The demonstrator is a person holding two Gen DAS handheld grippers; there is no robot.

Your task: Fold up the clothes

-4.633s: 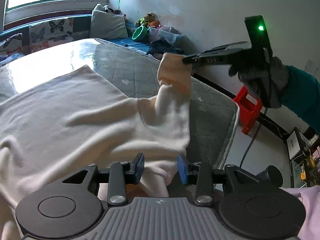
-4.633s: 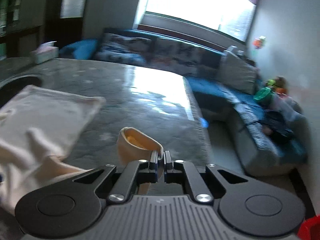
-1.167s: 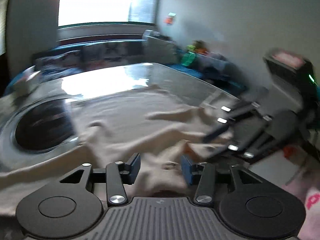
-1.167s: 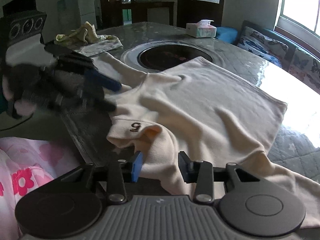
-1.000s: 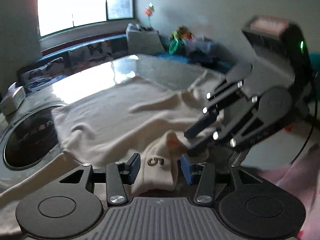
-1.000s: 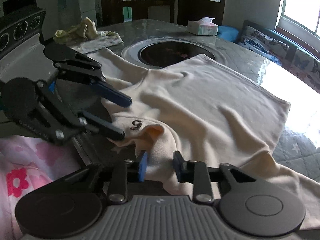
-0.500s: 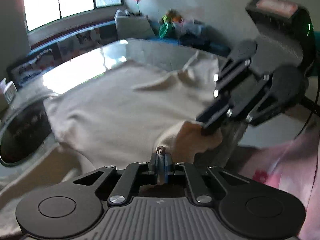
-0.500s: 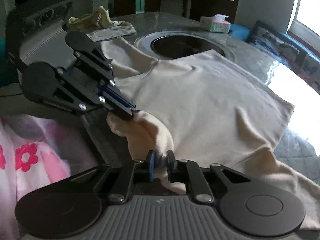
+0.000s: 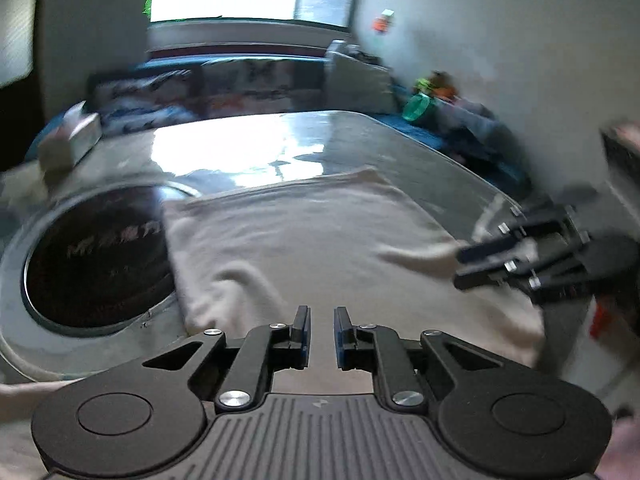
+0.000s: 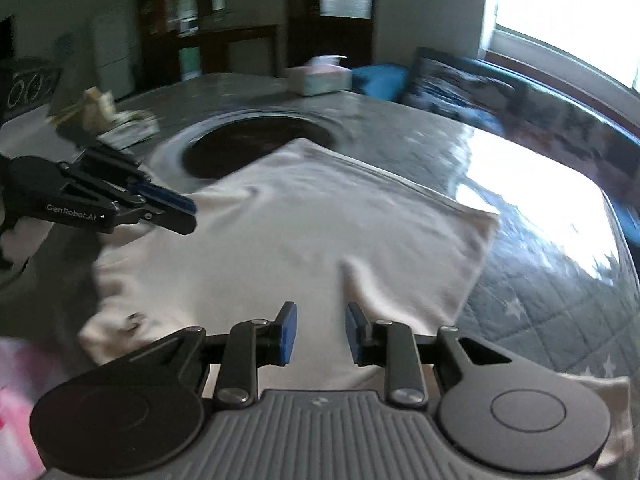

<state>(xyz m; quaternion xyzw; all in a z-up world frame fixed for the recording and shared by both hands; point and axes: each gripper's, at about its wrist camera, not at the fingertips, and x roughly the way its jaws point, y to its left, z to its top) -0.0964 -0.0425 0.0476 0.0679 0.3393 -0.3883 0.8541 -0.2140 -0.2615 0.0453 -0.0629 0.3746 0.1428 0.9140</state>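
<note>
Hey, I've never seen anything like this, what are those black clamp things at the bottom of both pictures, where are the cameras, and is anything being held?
There is no robot here. A person holds a two-finger clamp in each hand, and each clamp carries a wide-angle camera that looks forward along its fingers.

One picture looks out over the left gripper; the other looks out over the right gripper. Each camera also catches the other clamp off to the side.

On the table lies a cream garment, spread fairly flat, next to a round dark recess set into the tabletop. A tissue box stands at the far edge.

Nothing is held. Both pairs of jaws are opening with nothing between them, above the garment. The pictures are blurred by motion.
</note>
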